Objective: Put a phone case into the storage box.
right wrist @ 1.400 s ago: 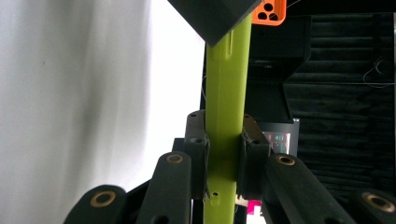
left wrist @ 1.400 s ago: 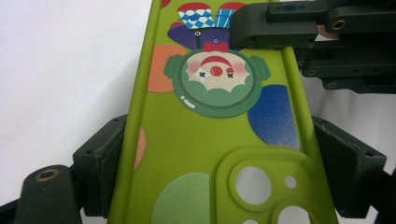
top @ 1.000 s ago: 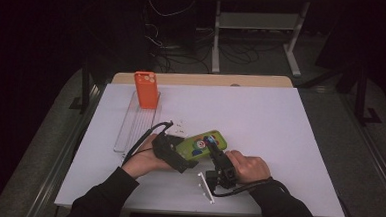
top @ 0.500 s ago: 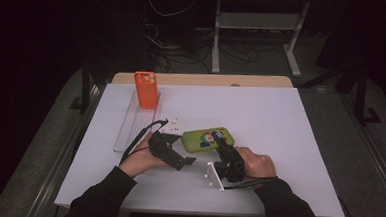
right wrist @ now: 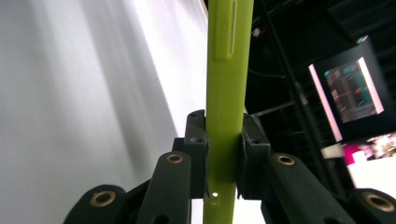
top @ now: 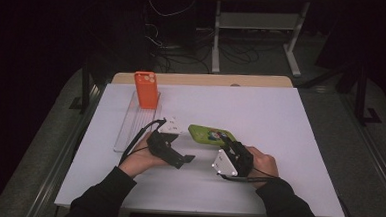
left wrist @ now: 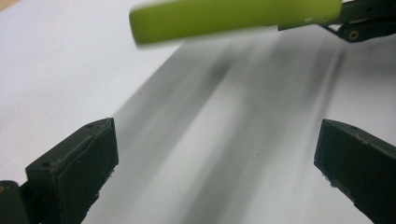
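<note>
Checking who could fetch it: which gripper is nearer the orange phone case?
Left. The left gripper sits just below the orange phone case; the right gripper, clamping the green case, is farther right.

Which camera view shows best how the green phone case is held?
The right gripper view: both pads of the right gripper clamp the green phone case. The high view shows its printed face; the left gripper view, one edge.

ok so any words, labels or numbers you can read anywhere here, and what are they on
None can be read.
Green phone case, held in the right gripper: a colourful picture on its face, any lettering too small to read.
Orange phone case: no print visible.
Screen in the dark background of the right gripper view: coloured blocks, too blurred to read.
</note>
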A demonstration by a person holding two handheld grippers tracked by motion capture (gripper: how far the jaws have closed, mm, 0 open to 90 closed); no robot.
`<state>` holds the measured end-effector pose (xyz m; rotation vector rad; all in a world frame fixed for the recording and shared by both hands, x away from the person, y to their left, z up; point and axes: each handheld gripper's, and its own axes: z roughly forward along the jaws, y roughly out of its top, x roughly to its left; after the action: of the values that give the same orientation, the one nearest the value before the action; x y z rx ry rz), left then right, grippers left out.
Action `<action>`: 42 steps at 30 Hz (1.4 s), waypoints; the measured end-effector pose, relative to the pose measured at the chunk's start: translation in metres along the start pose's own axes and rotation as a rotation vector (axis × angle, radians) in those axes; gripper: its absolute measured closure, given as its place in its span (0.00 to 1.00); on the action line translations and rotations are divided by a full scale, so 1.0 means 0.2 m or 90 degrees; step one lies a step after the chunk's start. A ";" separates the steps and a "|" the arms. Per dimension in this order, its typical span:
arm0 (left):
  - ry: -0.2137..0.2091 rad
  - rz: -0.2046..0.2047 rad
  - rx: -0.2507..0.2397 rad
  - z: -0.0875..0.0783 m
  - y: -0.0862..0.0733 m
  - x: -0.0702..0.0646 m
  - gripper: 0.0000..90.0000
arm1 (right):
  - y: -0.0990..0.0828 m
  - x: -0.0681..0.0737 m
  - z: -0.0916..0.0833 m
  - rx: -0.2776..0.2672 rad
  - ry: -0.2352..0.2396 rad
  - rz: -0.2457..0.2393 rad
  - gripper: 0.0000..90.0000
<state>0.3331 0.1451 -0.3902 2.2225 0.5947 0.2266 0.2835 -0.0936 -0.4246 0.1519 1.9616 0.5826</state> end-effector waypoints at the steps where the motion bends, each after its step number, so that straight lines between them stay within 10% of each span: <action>1: -0.002 0.003 0.002 0.00 0.00 0.00 0.00 | -0.01 -0.01 0.00 0.002 0.010 0.010 0.84; 5: -0.001 0.012 0.018 0.00 0.00 0.01 0.00 | -0.01 -0.02 0.00 0.009 0.036 0.120 0.84; 34: 0.004 -0.005 0.003 0.00 0.00 0.01 0.00 | -0.13 -0.18 0.04 0.009 0.245 0.571 0.84; 42: 0.011 -0.058 -0.056 -0.02 0.02 0.03 0.00 | -0.12 -0.18 0.04 -0.011 0.283 0.630 0.84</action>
<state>0.3376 0.1484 -0.3853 2.1060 0.6811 0.2214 0.3095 -0.1242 -0.4092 1.0984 2.2254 1.3516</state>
